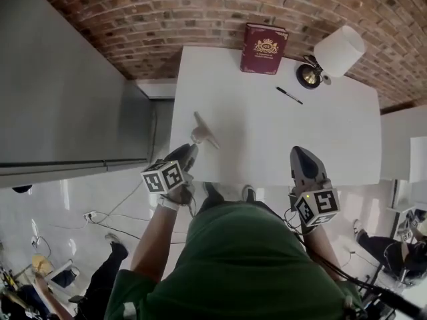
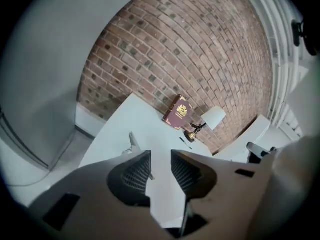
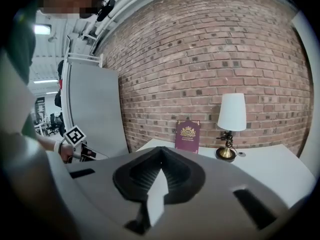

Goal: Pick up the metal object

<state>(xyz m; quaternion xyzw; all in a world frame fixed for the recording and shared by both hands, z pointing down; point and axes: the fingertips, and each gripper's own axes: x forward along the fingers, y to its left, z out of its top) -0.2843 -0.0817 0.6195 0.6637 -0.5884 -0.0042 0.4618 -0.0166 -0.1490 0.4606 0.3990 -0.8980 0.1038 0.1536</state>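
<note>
The metal object (image 1: 204, 132), a slim grey bar with a cross piece at its near end, lies flat on the white table (image 1: 267, 139) towards the left front. My left gripper (image 1: 192, 147) hovers just short of that near end. In the left gripper view the left gripper (image 2: 161, 165) stands open with a bare gap between its pads, and the metal object (image 2: 133, 143) shows beyond the left jaw, partly hidden by it. My right gripper (image 1: 301, 155) is at the table's front right edge. In the right gripper view the right gripper (image 3: 160, 153) is shut and holds nothing.
A maroon book (image 1: 263, 48) stands against the brick wall at the table's back. Right of it are a brass lamp with a white shade (image 1: 335, 54) and a black pen (image 1: 289, 95). A tall grey cabinet (image 1: 67, 79) stands close along the table's left side.
</note>
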